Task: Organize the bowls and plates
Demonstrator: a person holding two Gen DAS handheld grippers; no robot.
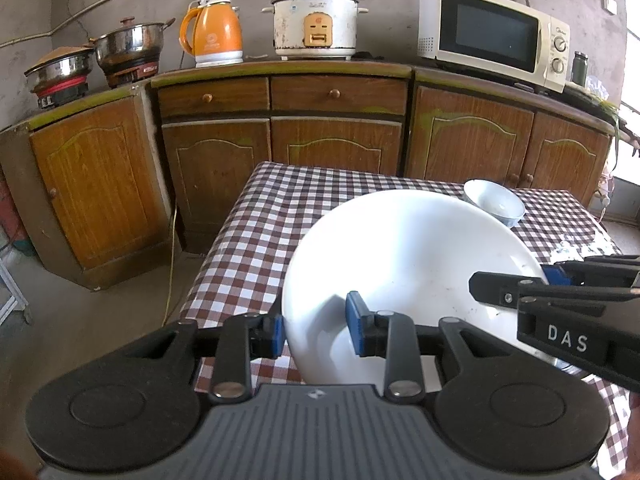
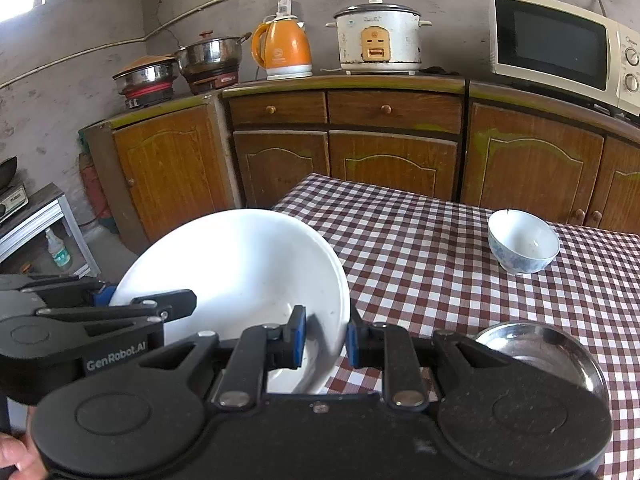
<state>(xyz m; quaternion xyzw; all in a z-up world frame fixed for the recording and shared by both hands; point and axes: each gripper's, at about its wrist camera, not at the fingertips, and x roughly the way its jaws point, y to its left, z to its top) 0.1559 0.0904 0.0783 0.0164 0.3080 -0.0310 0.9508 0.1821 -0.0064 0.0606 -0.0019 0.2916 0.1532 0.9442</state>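
A large white plate (image 1: 400, 264) (image 2: 240, 268) hangs tilted above the checkered table (image 1: 256, 232) (image 2: 420, 248), held at two sides of its rim. My left gripper (image 1: 318, 332) is shut on the near-left rim, one blue pad on each face. My right gripper (image 2: 325, 338) is shut on the opposite rim; it also shows as a black arm, the right gripper (image 1: 520, 288), in the left wrist view. The left gripper (image 2: 120, 304) reaches in from the left of the right wrist view. A small blue-and-white bowl (image 1: 496, 202) (image 2: 522, 244) stands upright on the table's far side.
A steel bowl (image 2: 536, 348) sits on the table close to my right gripper's body. Behind the table runs a wooden cabinet (image 1: 336, 140) carrying pots (image 1: 128, 44), an orange kettle (image 1: 214, 34), a rice cooker (image 1: 316, 24) and a microwave (image 1: 496, 36). A low shelf (image 2: 44, 220) stands on the floor at left.
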